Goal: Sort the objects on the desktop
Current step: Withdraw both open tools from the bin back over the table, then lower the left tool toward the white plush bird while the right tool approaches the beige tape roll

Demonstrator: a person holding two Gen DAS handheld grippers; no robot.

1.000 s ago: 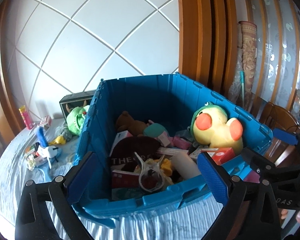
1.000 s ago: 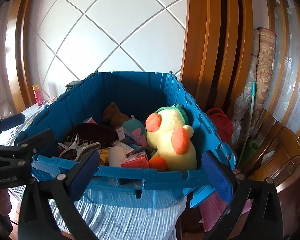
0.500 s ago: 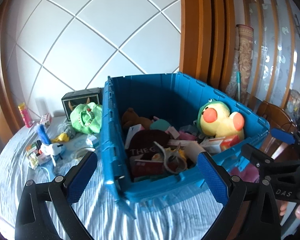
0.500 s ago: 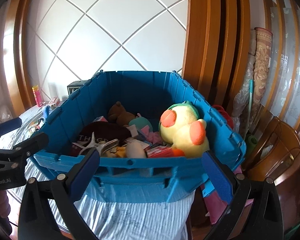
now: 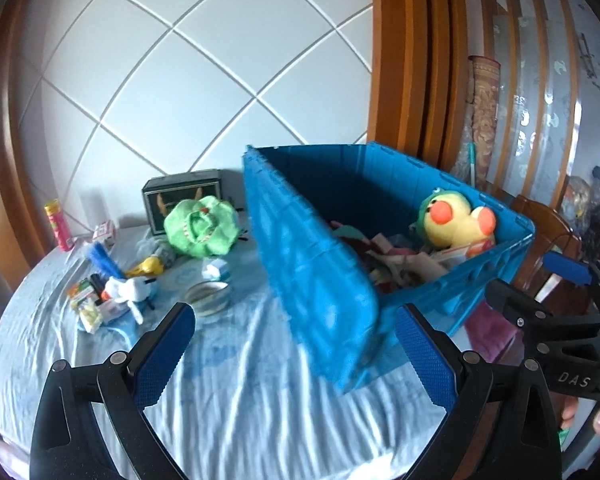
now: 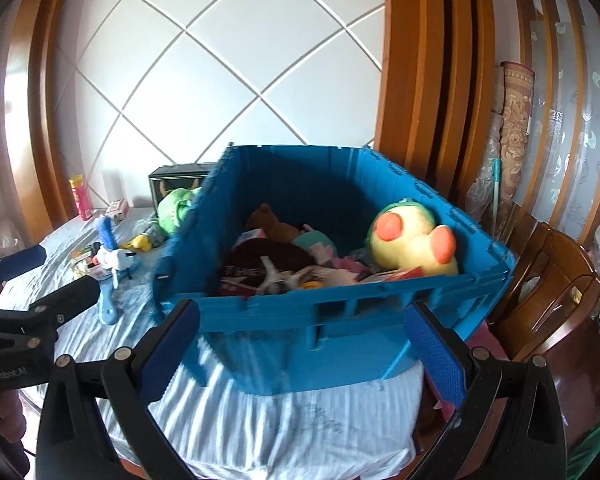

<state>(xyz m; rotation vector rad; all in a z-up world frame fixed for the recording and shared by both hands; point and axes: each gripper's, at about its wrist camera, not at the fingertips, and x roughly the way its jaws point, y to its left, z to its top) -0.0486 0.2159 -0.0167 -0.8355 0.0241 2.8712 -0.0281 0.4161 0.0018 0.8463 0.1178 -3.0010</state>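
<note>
On the cloth-covered table (image 5: 260, 400), toward its right side: a large crate (image 5: 312, 280), with a duck plush (image 6: 412, 240) inside at its right wall. Also in the crate, a bear plush (image 6: 270, 222) at the back and a clip (image 6: 276, 276) near the front wall, atop a heap of boxes and cloth. Left of the crate: a frog plush (image 5: 200, 226), leaning before a framed box (image 5: 182, 194) at the wall. Before the frog plush, a tape roll (image 5: 206, 300). Farther left, a brush (image 5: 102, 262), a toy dog (image 5: 130, 290) and, at the table's far left edge, an upright tube (image 5: 58, 230). Right of the table, a wooden chair (image 6: 556, 300).
</note>
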